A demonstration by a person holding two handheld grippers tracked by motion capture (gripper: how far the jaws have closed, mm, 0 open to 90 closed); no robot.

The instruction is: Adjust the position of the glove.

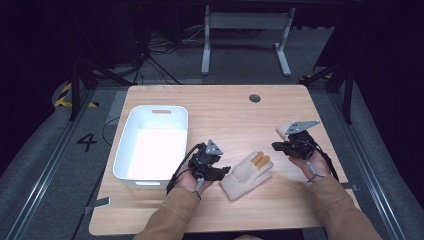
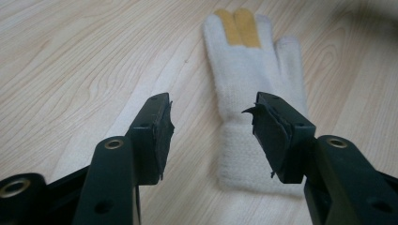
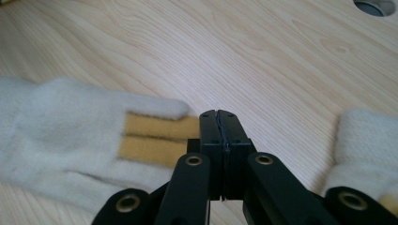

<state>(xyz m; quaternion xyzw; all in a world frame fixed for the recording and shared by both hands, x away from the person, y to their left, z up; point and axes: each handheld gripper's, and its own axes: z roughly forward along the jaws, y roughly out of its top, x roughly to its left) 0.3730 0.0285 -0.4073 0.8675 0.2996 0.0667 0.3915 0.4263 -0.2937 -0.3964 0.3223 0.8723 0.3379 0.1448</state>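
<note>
Left tongs (image 2: 213, 129) stood released just above the cuff of a cream glove (image 1: 247, 174) lying flat on the desk (image 1: 225, 115); right tongs (image 3: 219, 119) were clenched empty beside its fingertips.

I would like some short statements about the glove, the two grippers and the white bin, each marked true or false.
1. The left gripper has its jaws open, with the cuff of the glove lying between them. True.
2. The right gripper stands wide open. False: its jaws are shut together with nothing between them.
3. The glove lies inside the white bin. False: it lies flat on the table, beside the bin.
4. Two of the glove's fingers are yellow. True.
</note>
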